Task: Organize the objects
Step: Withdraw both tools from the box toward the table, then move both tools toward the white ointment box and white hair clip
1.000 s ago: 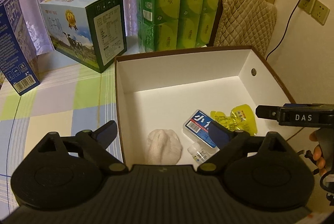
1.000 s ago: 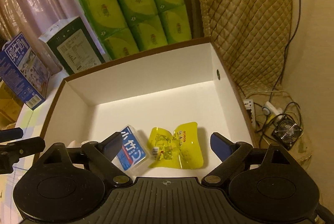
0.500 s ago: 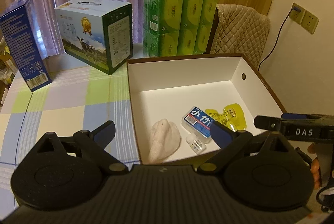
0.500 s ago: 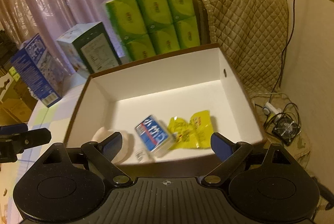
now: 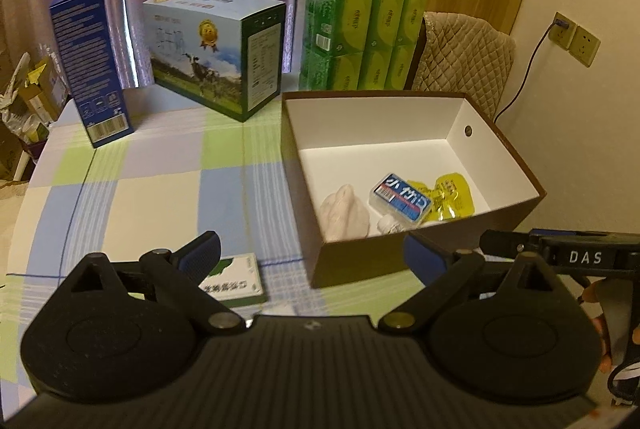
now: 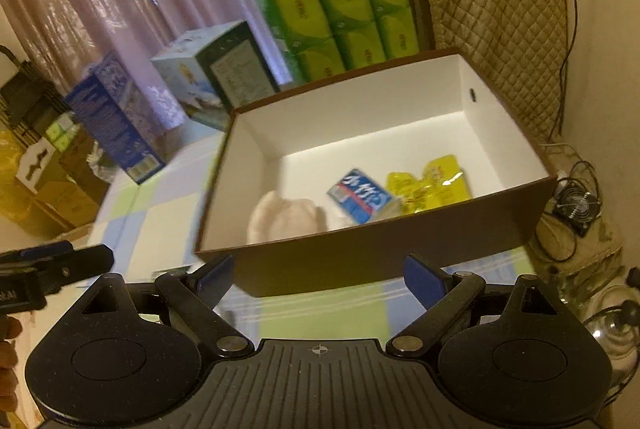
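Observation:
A brown box with a white inside (image 5: 460, 121) (image 6: 400, 245) stands on the checked tablecloth. In it lie a pale cloth bundle (image 5: 344, 213) (image 6: 284, 213), a blue-and-white pack (image 5: 402, 195) (image 6: 360, 195), yellow sachets (image 5: 452, 195) (image 6: 432, 181) and a small white bottle (image 5: 390, 225). A small green-and-white carton (image 5: 234, 283) lies on the cloth in front of the box, just behind my left gripper's left finger. My left gripper (image 5: 312, 257) is open and holds nothing, near the box's front wall. My right gripper (image 6: 318, 275) is open too, before that wall.
A blue carton (image 5: 90, 61), a milk carton box (image 5: 216, 49) and stacked green tissue packs (image 5: 360, 33) stand at the table's back. A quilted chair (image 5: 464, 57) is behind the box. Past the table's right edge, cables and a fan (image 6: 576, 207) lie on the floor.
Both grippers have pulled back and up from over the box, and both stay open. The box now sits farther ahead, and the green-and-white carton has come into the left wrist view.

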The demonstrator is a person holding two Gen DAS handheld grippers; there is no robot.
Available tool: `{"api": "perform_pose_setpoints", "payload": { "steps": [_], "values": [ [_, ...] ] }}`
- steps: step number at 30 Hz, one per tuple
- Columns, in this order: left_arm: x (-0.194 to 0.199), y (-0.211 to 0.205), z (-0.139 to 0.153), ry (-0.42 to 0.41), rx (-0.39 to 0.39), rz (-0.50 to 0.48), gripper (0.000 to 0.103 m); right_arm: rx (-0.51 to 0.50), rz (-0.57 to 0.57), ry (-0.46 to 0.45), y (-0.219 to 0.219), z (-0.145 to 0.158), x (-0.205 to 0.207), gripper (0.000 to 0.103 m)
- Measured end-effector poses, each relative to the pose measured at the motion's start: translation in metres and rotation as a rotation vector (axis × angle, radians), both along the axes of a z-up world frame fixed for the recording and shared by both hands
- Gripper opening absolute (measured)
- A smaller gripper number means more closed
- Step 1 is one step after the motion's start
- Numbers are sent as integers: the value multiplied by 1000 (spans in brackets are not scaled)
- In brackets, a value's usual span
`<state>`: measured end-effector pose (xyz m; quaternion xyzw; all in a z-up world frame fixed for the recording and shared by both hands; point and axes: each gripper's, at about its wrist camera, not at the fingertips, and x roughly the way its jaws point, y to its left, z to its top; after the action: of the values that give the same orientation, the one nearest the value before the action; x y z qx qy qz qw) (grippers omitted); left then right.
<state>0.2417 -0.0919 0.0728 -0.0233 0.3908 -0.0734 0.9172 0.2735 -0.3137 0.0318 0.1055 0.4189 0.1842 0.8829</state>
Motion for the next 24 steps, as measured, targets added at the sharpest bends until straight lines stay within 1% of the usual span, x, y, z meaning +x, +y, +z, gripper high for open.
{"api": "perform_pose_setpoints", "payload": {
  "steps": [2, 8, 17, 24],
  "values": [
    [-9, 8, 0, 1, -1, 1, 97, 5, 5, -6, 7, 2, -8, 89],
    [-35, 39, -4, 9, -11, 16, 97, -32, 48, -1, 39, 1, -32, 89],
    [-75, 99, -23, 60, -9, 81, 97, -113, 153, 27, 97, -19, -63, 89],
    [-96, 137, -36, 97, -6, 141, 97, -136, 221, 49, 132, -37, -78, 89]
  ]
}}
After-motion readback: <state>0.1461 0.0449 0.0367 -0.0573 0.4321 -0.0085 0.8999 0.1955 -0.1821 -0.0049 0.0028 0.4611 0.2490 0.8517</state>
